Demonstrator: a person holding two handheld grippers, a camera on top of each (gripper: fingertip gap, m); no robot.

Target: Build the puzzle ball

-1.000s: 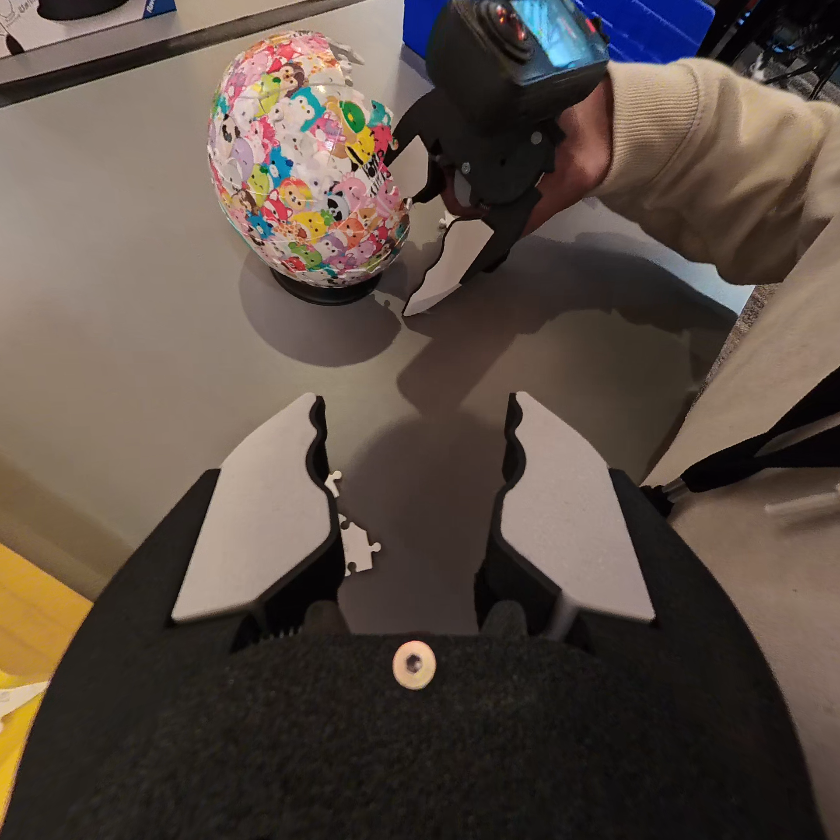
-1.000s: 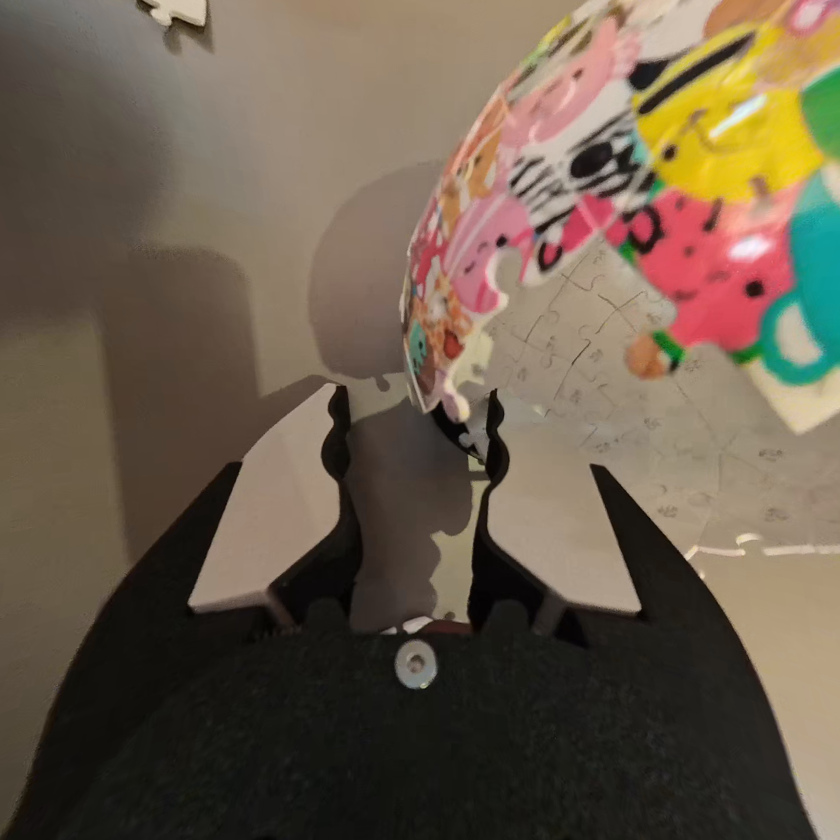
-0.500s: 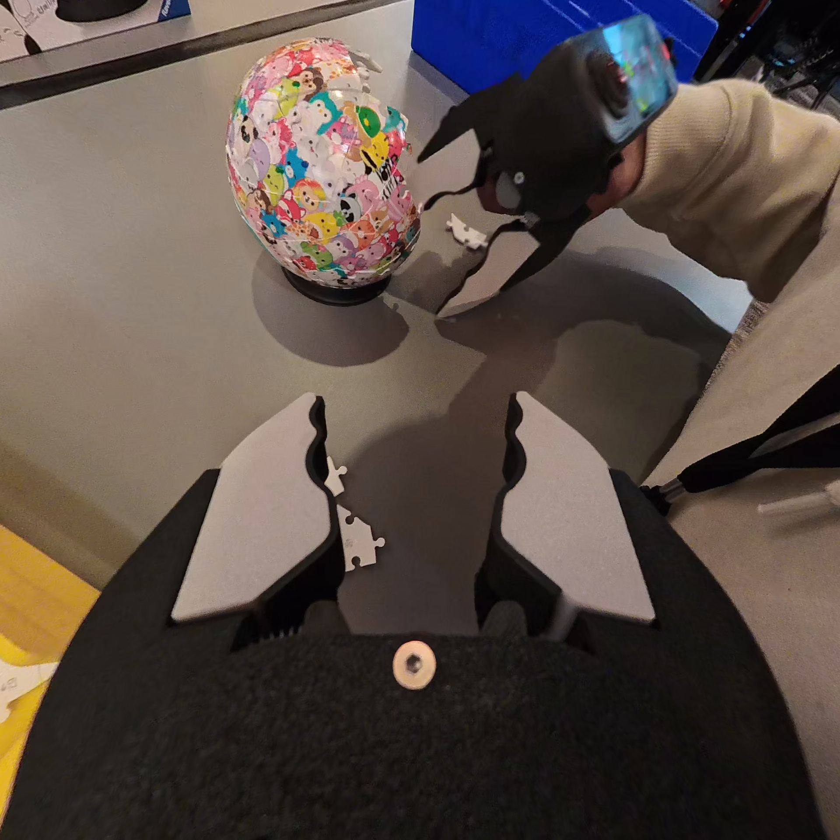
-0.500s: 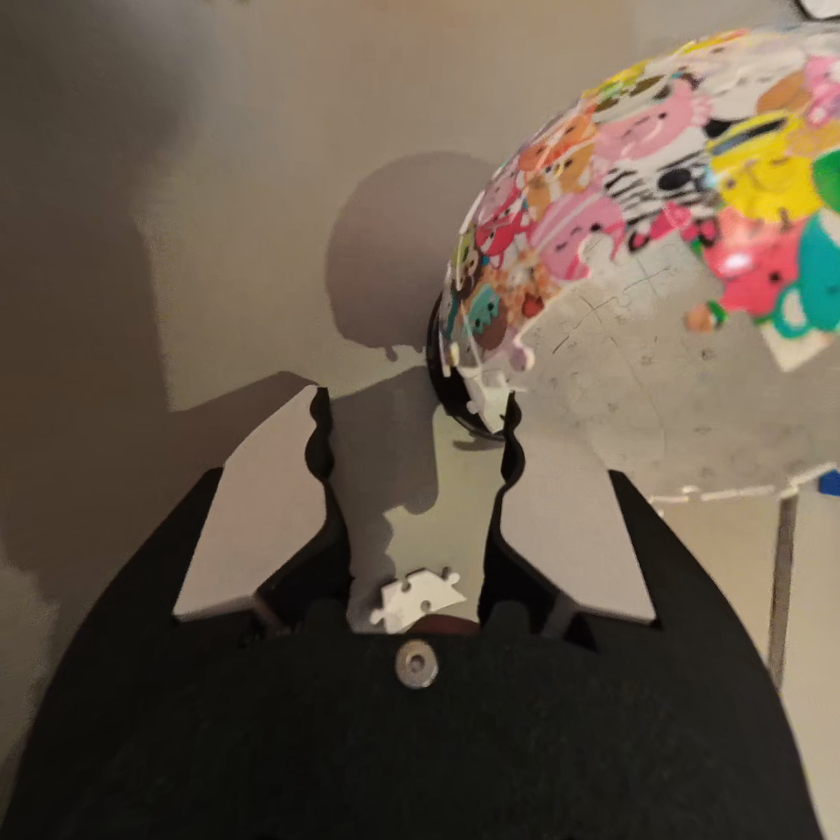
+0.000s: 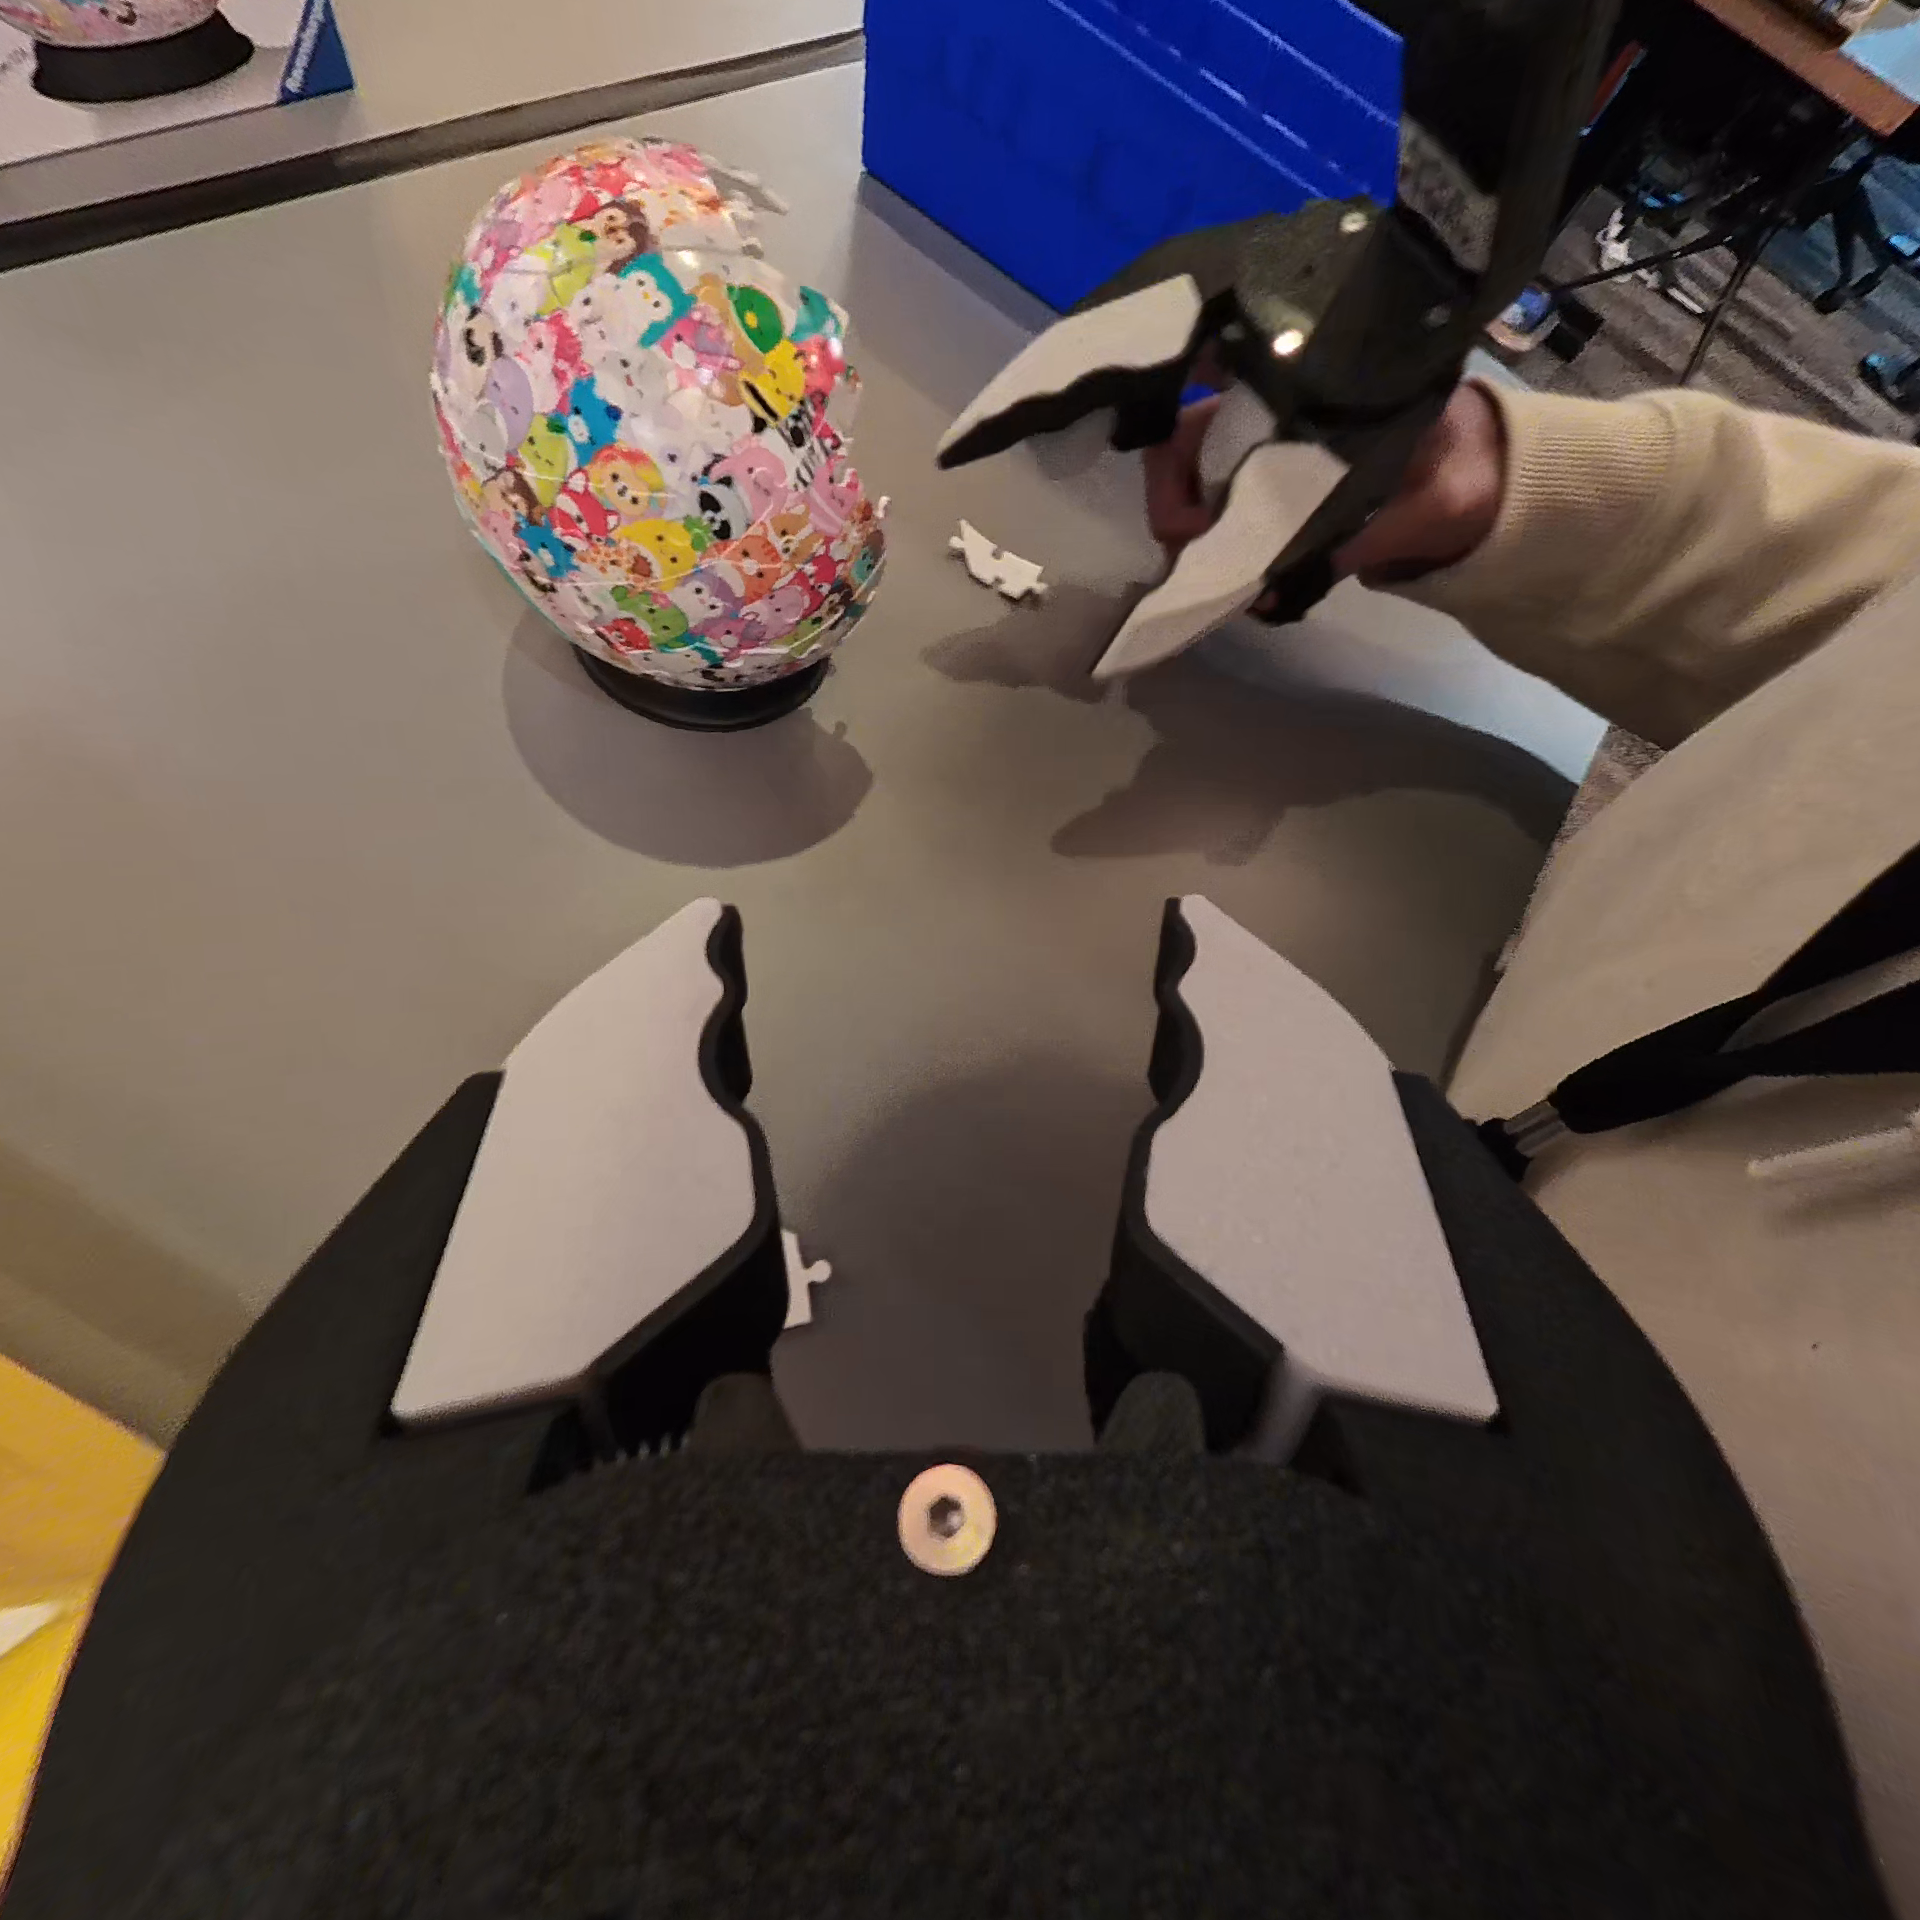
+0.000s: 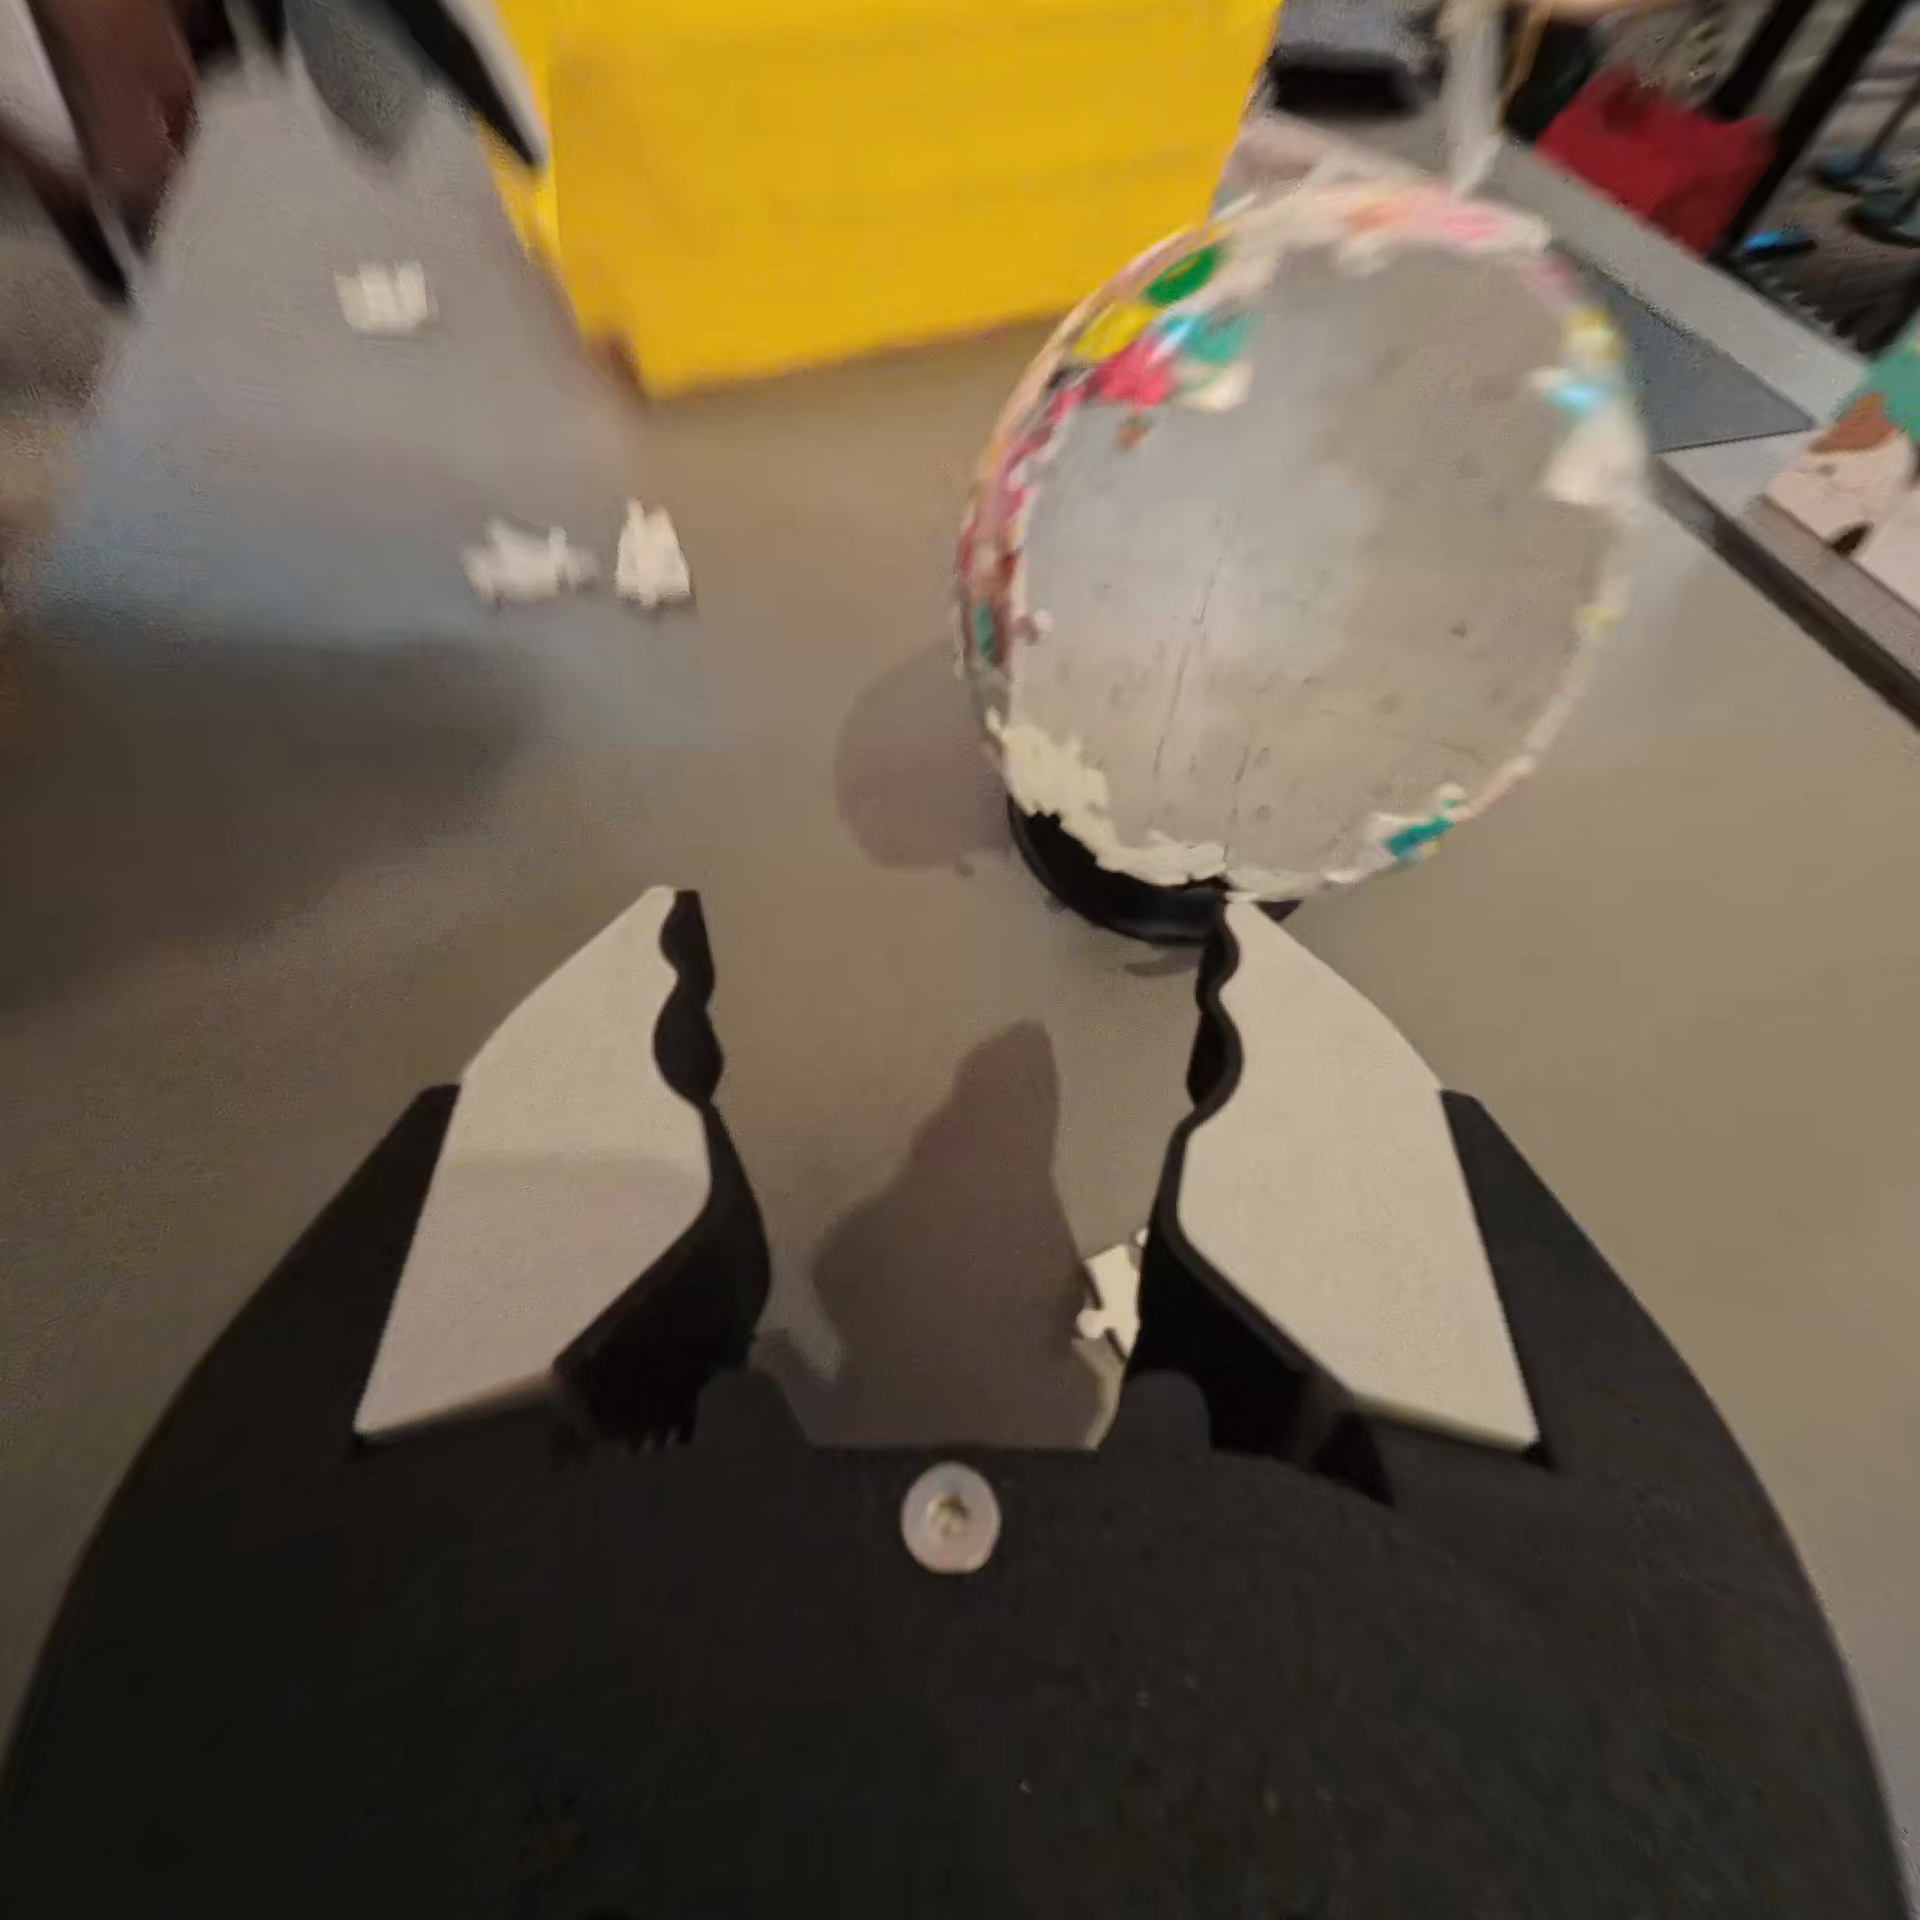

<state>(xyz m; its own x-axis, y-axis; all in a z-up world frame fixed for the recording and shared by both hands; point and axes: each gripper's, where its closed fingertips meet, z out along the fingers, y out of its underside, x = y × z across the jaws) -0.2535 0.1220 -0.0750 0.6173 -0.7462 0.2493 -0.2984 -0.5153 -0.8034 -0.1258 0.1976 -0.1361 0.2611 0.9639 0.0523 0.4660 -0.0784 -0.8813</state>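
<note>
- the half-built puzzle ball [image 5: 649, 436] stands on a black ring stand [image 5: 701, 691] on a grey table [image 5: 260, 623], far left of centre in the left wrist view.
- its coloured shell faces that camera; its right edge is jagged, with tabs sticking out.
- the right wrist view, blurred, looks into the open side: a pale grey inside [image 6: 1309, 644] ringed by a ragged coloured rim.
- the left gripper [image 5: 945, 920] hangs over the near table with its jaws wide apart and nothing between them.
- one white piece [image 5: 802, 1280] peeks out beside its left finger [image 5: 613, 1153], lying flat on the table.
- the right gripper [image 5: 1029, 556], held by a hand [image 5: 1423, 488] in a cream sleeve [image 5: 1662, 540], is lifted right of the ball, jaws spread wide and empty.
- another loose piece [image 5: 995, 561] lies on the table between the ball and that gripper, touching neither.
- in its own view the right gripper [image 6: 951, 920] is open over bare table, its right tip just near the stand [image 6: 1132, 904].
- a white piece [image 6: 1112, 1294] shows low by its right finger [image 6: 1340, 1174].
- two or three more pieces [image 6: 571, 561] lie well left of the ball, with open table around them.
- a blue bin [image 5: 1122, 135] stands at the far edge behind the right gripper; a yellow bin [image 6: 883, 166] sits beyond the ball in the right wrist view.
- a box [image 5: 156, 73] lies across a dark seam at far left.
- bare table stretches between the left gripper and the ball.
</note>
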